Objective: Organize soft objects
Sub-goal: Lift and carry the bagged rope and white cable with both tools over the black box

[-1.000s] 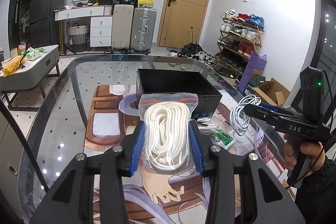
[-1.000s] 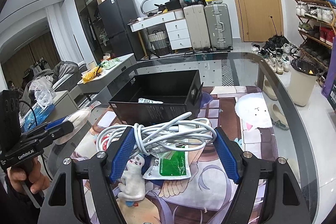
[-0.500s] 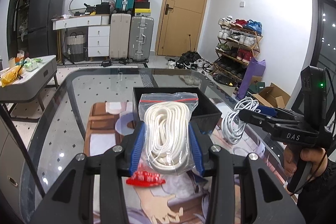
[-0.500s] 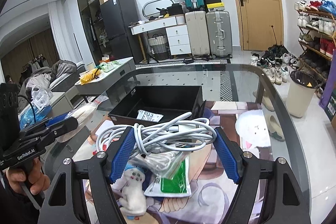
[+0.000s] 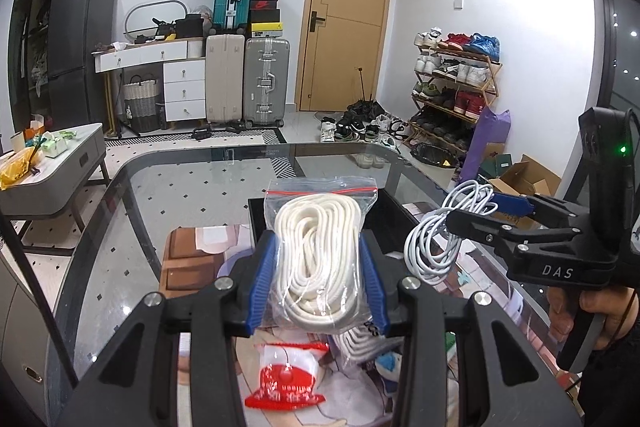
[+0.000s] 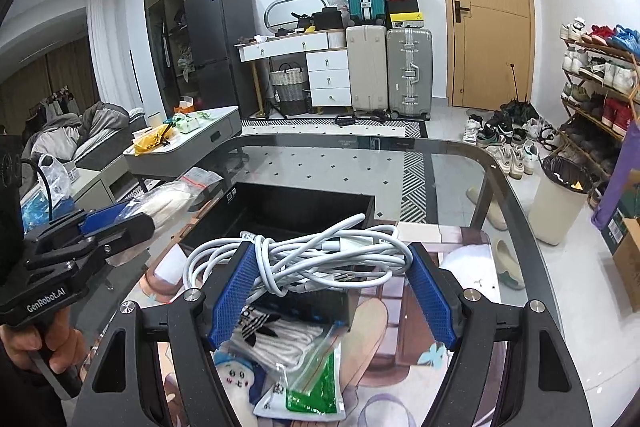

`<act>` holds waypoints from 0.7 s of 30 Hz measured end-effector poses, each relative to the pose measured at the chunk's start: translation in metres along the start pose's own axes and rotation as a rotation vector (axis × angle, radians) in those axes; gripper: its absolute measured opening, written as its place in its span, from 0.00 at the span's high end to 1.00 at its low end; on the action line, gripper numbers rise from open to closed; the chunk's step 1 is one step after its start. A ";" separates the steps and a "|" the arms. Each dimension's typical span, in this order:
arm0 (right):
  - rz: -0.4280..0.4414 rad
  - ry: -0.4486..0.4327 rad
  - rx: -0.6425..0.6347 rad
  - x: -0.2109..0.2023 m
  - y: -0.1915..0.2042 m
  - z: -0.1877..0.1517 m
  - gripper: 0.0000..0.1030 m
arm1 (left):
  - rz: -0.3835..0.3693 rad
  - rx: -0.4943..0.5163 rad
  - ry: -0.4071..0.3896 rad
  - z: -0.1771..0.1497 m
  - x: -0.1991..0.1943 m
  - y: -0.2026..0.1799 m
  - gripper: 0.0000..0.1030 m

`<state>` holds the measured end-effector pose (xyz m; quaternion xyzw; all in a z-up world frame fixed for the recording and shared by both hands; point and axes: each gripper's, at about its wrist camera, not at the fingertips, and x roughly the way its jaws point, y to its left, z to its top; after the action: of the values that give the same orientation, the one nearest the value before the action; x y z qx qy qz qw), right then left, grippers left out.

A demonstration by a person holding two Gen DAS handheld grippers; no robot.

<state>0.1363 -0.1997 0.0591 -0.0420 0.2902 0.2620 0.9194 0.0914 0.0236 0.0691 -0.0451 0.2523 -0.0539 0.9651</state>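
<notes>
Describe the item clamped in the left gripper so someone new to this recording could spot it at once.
On the glass table, just in front of the black box, the left gripper is shut on a clear zip bag of white rope. Unlike the loose white cable in the right gripper, it is bagged, with a red seal strip on top.

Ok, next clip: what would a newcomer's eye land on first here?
Each gripper is clamped on a load, held above the glass table: the left gripper squeezes a clear zip bag of coiled white rope, and the right gripper holds a tangled bundle of white cable. Just beyond both sits an open black box, with more bagged items lying on the mat below.
</notes>
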 end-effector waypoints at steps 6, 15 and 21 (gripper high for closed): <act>-0.043 0.002 -0.049 0.013 0.009 0.012 0.26 | 0.016 -0.004 0.003 0.005 0.017 0.001 0.61; -0.083 0.021 -0.086 0.045 0.014 0.022 0.26 | 0.027 -0.012 0.010 0.017 0.042 0.002 0.61; -0.106 0.042 -0.150 0.069 0.023 0.027 0.26 | 0.038 -0.008 0.027 0.018 0.061 0.003 0.61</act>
<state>0.1860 -0.1424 0.0449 -0.1314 0.2865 0.2332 0.9199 0.1533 0.0197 0.0551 -0.0435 0.2663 -0.0352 0.9623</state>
